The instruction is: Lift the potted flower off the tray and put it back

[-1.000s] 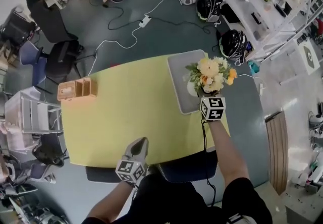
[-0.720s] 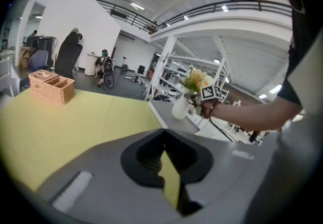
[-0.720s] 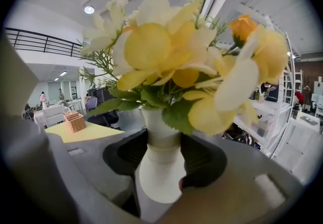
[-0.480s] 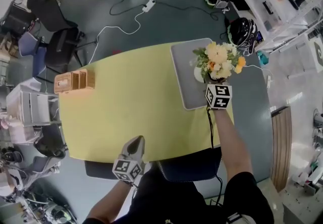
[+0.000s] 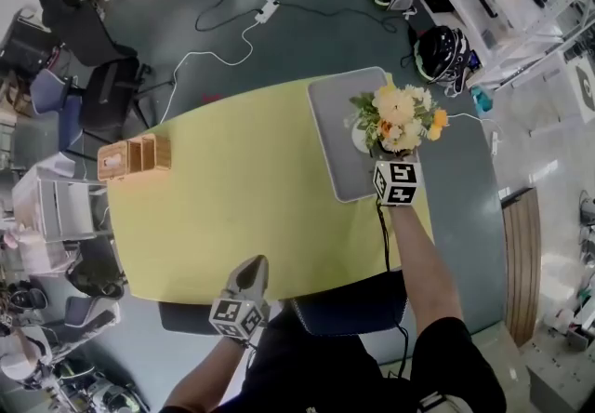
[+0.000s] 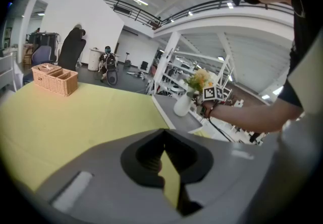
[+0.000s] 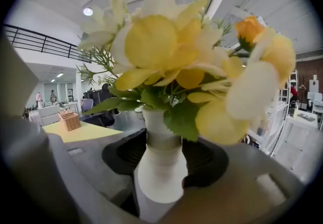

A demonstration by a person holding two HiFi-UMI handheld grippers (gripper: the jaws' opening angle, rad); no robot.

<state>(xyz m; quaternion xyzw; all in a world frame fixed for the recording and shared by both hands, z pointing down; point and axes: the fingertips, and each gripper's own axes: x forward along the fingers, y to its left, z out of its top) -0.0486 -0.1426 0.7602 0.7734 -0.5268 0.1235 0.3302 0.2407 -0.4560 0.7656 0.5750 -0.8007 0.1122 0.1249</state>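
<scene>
**A:** Item one, the right gripper?

**B:** Right gripper [image 7: 160,167]: jaws opening, set either side of the waist of the potted flower [image 5: 398,116], which is yellow and cream blooms in a white ribbed vase. The pads look to be against the vase.

**A:** Location of the flower?

**B:** On the grey rectangular tray [image 5: 337,137], towards its right edge, at the far right corner of the yellow table [image 5: 232,202]. It stands upright and appears seated.

**A:** Step in hand?

**B:** The put-back, by my reading, with release beginning. Next the jaws need to spread wide enough to clear the vase, then draw straight back without snagging the leaves.

**A:** Item two?

**B:** Left gripper [image 5: 253,270]: closed to a slit, holding nothing, at the table's near edge and well apart from the tray.

**A:** Markings?

**B:** No legible writing. There are only black-and-white square markers on the right gripper's cube [image 5: 395,183]. A woven compartment basket [image 5: 135,158] sits far left and shows no label.
</scene>
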